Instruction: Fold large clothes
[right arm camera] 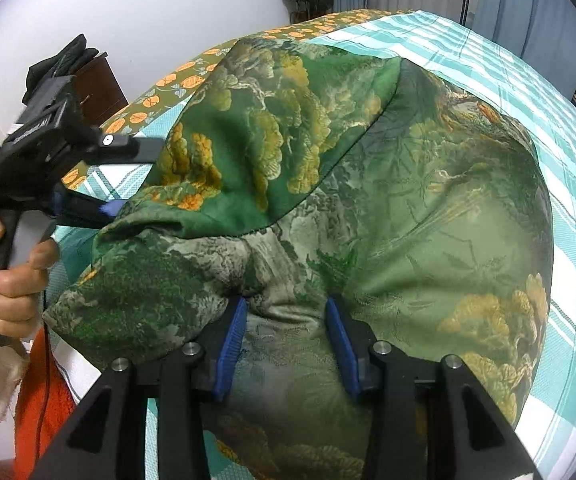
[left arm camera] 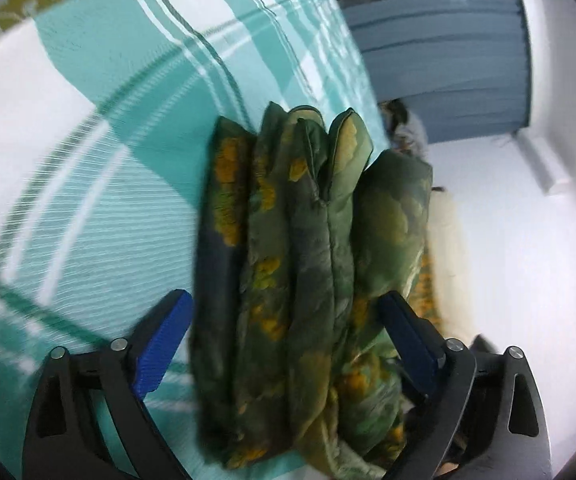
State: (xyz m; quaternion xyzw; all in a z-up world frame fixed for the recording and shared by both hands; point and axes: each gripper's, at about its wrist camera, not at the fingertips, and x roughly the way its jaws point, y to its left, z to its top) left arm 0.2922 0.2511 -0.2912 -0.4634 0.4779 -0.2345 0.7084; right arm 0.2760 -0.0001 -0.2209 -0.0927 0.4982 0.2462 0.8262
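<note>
A large green garment (right arm camera: 367, 200) printed with yellow trees lies in a heap on the bed. My right gripper (right arm camera: 288, 344) is shut on a bunched fold at its near edge, the cloth pinched between the blue pads. In the left wrist view a thick stack of the garment's folds (left arm camera: 295, 260) runs lengthwise between the wide jaws of my left gripper (left arm camera: 284, 320), which is open. In the right wrist view a hand (right arm camera: 12, 288) holds the left gripper (right arm camera: 136, 178) at the heap's left edge, its fingers straddling the cloth.
The bed has a teal and white checked sheet (left arm camera: 88, 200) over an olive cover with orange flowers (right arm camera: 160, 92). A dark cabinet (right arm camera: 96, 80) with black clothes stands by the white wall. Blue curtains (left arm camera: 447, 60) hang beyond. Orange cloth (right arm camera: 36, 400) lies at the bed's near left.
</note>
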